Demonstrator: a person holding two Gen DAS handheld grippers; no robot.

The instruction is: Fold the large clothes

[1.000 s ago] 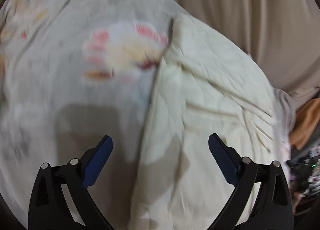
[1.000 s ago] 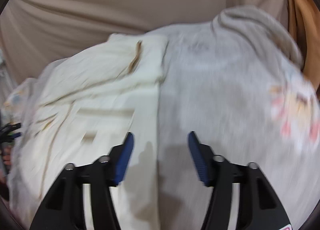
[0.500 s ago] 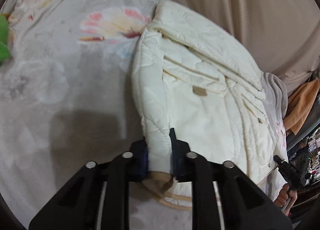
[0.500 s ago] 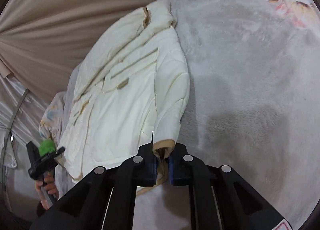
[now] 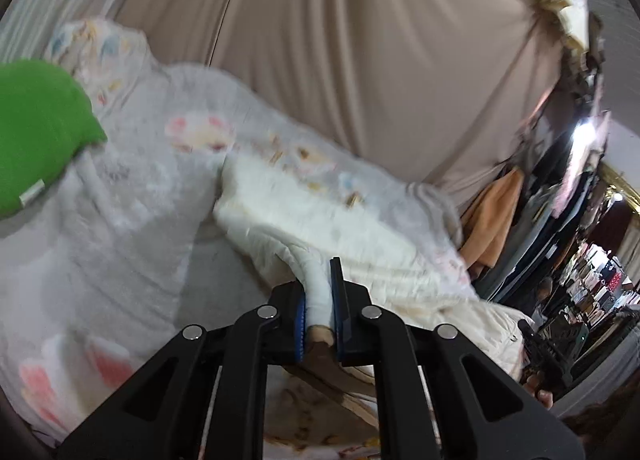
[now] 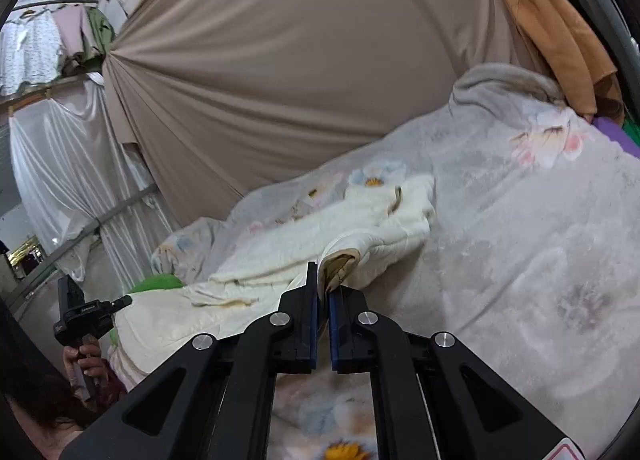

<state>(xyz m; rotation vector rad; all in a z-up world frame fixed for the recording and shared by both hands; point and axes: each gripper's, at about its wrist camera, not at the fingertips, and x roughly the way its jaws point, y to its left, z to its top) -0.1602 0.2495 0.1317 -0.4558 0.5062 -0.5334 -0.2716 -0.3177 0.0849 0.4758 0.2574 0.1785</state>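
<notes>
1. Taupe pleated fabric, the draped backdrop curtain (image 6: 304,71), fills the upper part of both my wrist views; it hangs directly behind the bed.
2. Below it I see the grey fleece blanket printed with pale flowers (image 6: 520,244) spread over the bed; it is rumpled at the far edge, and it carries everything else I describe.
3. The cream quilted jacket with tan trim (image 6: 288,260) lies on that blanket in a long, partly bunched heap; from my left camera the same jacket (image 5: 304,211) runs from mid-frame toward the lower right, blurred.
4. A bright green cushion (image 5: 36,139) sits on the blanket at the left edge of my left view, well apart from the jacket; an orange cloth (image 6: 560,31) hangs at the far right of my right view, beside the curtain.
5. My left gripper (image 5: 319,312) has its jaws nearly together and clamped on a cream sleeve end; the tan cuff (image 5: 318,334) pokes out between the blue pads toward the camera.
6. My right gripper (image 6: 323,300) is likewise pinched almost closed on the jacket's other sleeve; its tan-edged cuff opening (image 6: 340,262) stands just past the fingertips, lifted off the blanket.
7. In my right view the hand holding the left gripper's black handle (image 6: 86,352) shows low at the left; a small slice of that gripper's green part is visible beside the jacket.
</notes>
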